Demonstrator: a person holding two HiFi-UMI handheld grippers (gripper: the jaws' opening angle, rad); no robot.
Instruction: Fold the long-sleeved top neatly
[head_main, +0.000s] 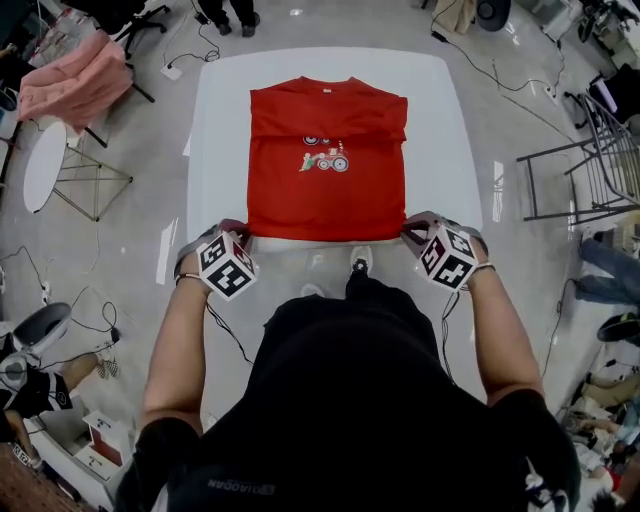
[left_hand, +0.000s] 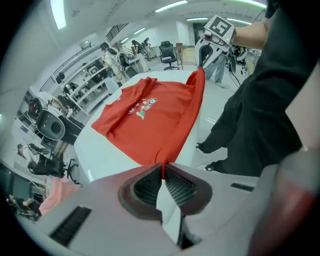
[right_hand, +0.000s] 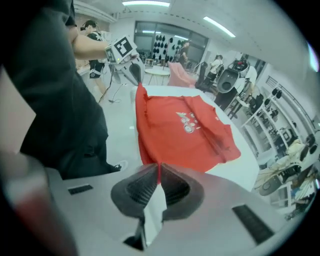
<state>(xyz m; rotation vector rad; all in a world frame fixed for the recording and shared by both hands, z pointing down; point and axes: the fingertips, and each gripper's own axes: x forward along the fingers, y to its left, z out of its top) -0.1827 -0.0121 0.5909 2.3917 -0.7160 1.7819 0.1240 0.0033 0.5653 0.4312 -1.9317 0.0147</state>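
Your left claw (head_main: 238, 236) and right claw (head_main: 415, 232) are each clamped on a hem corner of the red long-sleeved top (head_main: 327, 160), at the white worktop's (head_main: 220, 120) near edge. The top lies along the worktop's middle, collar toward the far edge. Off the far-left corner a pink cloth (head_main: 75, 80) is draped; past the right edge stands a metal rack (head_main: 585, 170).

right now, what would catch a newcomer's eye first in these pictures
The bright red top lies spread on the white table, a cartoon print on its chest. The left gripper and right gripper are each shut on a near hem corner, holding that edge off the table.
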